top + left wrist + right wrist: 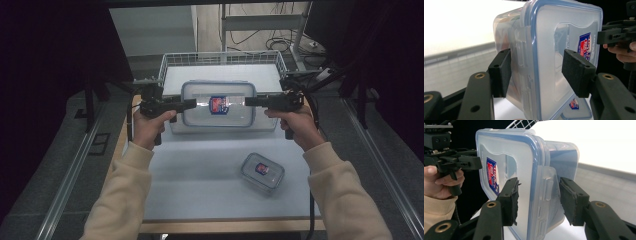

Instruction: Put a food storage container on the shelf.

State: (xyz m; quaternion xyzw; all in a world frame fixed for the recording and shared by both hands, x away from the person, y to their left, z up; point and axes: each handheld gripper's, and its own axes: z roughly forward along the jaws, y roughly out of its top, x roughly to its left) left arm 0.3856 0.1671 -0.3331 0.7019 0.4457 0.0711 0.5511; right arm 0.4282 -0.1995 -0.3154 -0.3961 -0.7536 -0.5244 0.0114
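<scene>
A large clear container with a blue-rimmed lid and a red-and-blue label lies between my two grippers at the far middle of the table. My left gripper is at its left end. In the left gripper view its jaws straddle the side latch, with one pad against the body and the other off the lid. My right gripper is at the right end. Its pads flank the right latch with a gap on the lid side. Both grippers are open.
A small clear container with the same label sits at the near right of the white tabletop. A wire basket stands right behind the large container. Dark curtains hang on both sides.
</scene>
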